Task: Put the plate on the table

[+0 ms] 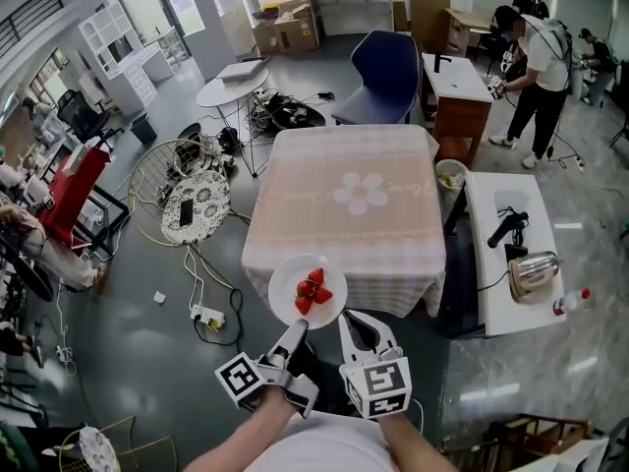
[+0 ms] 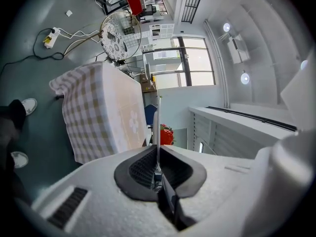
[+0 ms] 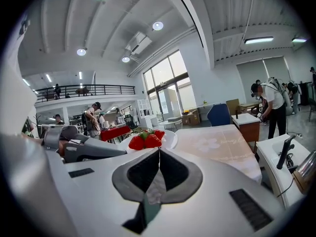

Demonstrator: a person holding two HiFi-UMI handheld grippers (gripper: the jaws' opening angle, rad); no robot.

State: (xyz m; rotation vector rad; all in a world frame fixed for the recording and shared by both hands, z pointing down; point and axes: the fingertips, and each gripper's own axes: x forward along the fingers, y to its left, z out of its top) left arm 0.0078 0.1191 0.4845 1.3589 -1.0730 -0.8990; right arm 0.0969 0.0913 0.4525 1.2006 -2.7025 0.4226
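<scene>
A white plate with a few strawberries hangs in the air just in front of the near edge of the table, which wears a pink checked cloth with a flower print. My left gripper is shut on the plate's near rim. In the left gripper view the plate shows edge-on as a thin white line between the pads of the left gripper. My right gripper is beside it to the right, shut and holding nothing. From the right gripper I see the plate and strawberries just ahead.
A white side table at the right carries a toaster, a bottle and a black tool. A blue chair stands behind the table. Cables and a power strip lie on the floor at the left. People stand at the back right.
</scene>
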